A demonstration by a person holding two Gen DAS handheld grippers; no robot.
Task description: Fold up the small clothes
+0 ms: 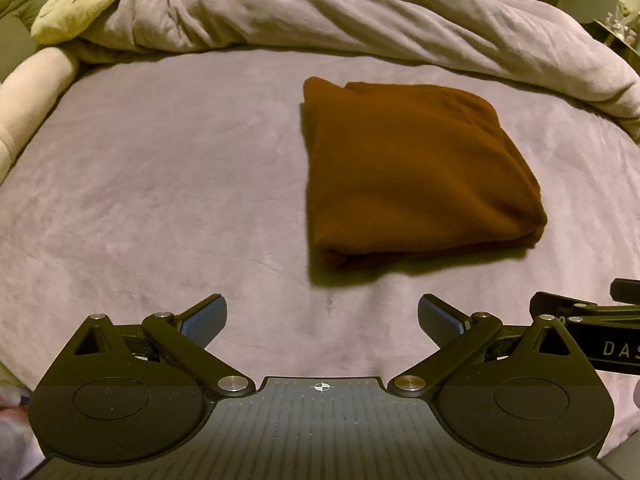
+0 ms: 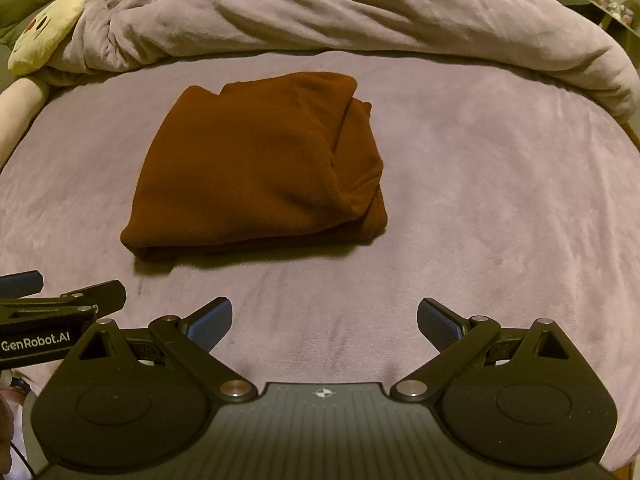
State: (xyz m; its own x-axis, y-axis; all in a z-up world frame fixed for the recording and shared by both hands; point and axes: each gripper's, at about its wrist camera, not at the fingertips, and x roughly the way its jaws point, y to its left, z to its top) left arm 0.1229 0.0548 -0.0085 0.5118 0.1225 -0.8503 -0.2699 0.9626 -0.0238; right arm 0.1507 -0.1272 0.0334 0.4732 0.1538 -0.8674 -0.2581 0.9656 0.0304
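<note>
A brown garment (image 1: 416, 172) lies folded into a compact rectangle on the purple bed sheet (image 1: 160, 184). It also shows in the right wrist view (image 2: 260, 168), with a bunched fold on its right side. My left gripper (image 1: 322, 316) is open and empty, held near the sheet short of the garment's near edge. My right gripper (image 2: 324, 318) is open and empty, also short of the garment, to its right. Each gripper shows at the edge of the other's view: the right gripper (image 1: 592, 320) and the left gripper (image 2: 52, 312).
A rumpled purple duvet (image 1: 360, 12) is heaped along the far side of the bed. A cream plush pillow with a face (image 1: 80, 0) and a pale bolster (image 1: 32, 92) lie at the far left. A shelf with small items (image 1: 620, 20) stands at the far right.
</note>
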